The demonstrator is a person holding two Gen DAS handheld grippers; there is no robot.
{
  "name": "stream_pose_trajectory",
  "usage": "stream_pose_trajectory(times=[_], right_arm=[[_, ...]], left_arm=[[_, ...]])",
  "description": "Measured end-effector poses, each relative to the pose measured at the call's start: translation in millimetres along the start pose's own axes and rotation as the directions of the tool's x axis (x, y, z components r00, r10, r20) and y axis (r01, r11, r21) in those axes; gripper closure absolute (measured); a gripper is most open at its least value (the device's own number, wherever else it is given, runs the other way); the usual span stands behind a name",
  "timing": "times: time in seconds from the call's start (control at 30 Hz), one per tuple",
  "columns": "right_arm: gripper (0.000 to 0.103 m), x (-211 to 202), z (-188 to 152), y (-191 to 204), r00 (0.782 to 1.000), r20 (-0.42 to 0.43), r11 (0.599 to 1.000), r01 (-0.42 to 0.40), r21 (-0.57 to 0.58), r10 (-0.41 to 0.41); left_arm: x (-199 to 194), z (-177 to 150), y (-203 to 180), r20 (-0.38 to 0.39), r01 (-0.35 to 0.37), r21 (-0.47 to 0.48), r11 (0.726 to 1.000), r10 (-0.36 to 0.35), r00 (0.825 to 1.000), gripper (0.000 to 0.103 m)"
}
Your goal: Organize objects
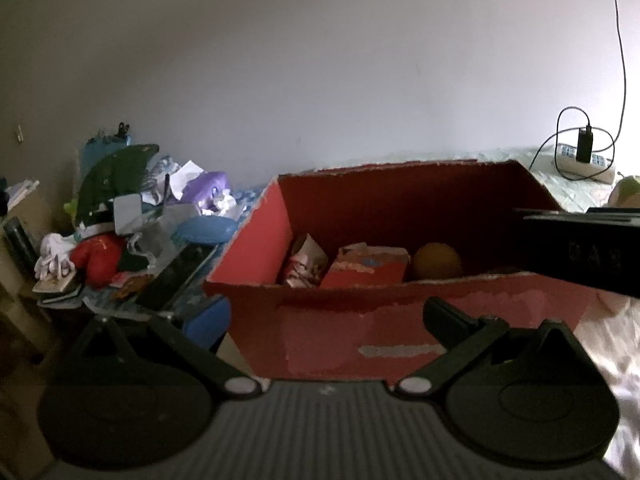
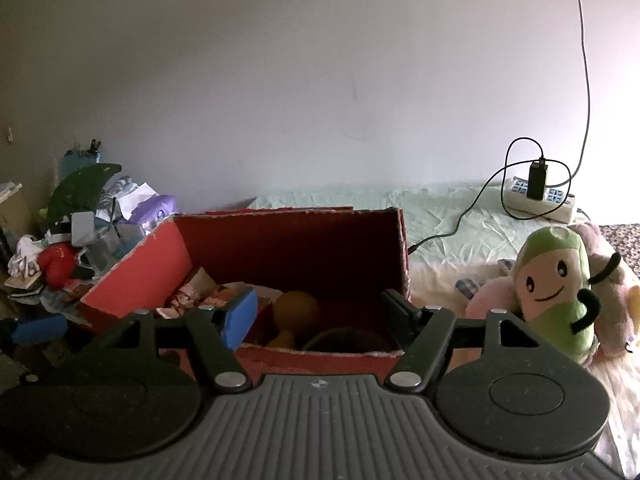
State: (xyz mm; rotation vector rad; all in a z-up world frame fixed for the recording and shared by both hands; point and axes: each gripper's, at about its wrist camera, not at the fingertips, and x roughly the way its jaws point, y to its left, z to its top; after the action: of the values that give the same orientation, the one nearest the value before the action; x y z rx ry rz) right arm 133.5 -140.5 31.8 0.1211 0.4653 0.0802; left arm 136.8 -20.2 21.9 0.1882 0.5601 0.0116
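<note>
Red cardboard box (image 2: 288, 248) dead centre in both wrist views, open-topped, resting on the pale bedding (image 2: 440, 216); rim torn and ragged, front wall scuffed with the red skin peeled to pink. Already holding crumpled snack wrappers (image 2: 188, 300) at 9 o'clock, a torn red carton (image 1: 366, 266) mid-floor, a yellow-orange ball (image 2: 298, 306) toward 3 o'clock of that, and a dark round thing near the front wall, too dim to name.

Risks, as judged: thin soft walls, so a fingertip catching the frayed rim could buckle a side or drag the box across the sheet; ball likely to roll if nudged; little free floor left inside, so a bulky item could perch on top and tip out.

Right gripper (image 2: 320, 312) spread wide just above the front rim, nothing held. Left gripper (image 1: 326, 318) likewise wide and empty, just before the front wall.

Green plush toy (image 2: 556, 292) at 3 o'clock of the box, leaning on pink plush, untouched. Power strip (image 2: 540, 200) with charger and looped cable at 1 o'clock; snagging possible. Heaped clutter (image 1: 132, 232) at 9 o'clock, apt to slide if pulled from low down.
</note>
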Motion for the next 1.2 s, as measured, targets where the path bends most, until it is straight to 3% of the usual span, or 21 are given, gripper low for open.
stream_pose_trajectory(times=[0.3,0.7,0.97,1.2], right_arm=[[0.029,-7.3,-12.0,1.2,1.000,-0.021,1.000,0.000,0.023,0.001],[0.024,-13.2,2.3,1.6,0.999,0.021,0.999,0.027,0.024,-0.027],[0.024,-3.0,3.6,-1.9,0.999,0.026,0.999,0.033,0.030,-0.034],[0.023,13.5,10.5,-9.0,0.999,0.019,0.997,0.040,0.073,-0.042]], left_arm=[[9.0,-9.2,13.2,-0.133,0.037,-0.038,0.999,-0.042,0.990,0.000],[-3.8,14.8,15.2,-0.079,0.013,0.004,1.000,-0.013,0.997,0.000],[9.3,35.0,0.5,-0.068,0.000,0.054,0.999,0.004,0.998,0.000],[32.1,47.0,-1.8,-0.087,0.023,0.040,0.999,-0.020,0.996,0.000]])
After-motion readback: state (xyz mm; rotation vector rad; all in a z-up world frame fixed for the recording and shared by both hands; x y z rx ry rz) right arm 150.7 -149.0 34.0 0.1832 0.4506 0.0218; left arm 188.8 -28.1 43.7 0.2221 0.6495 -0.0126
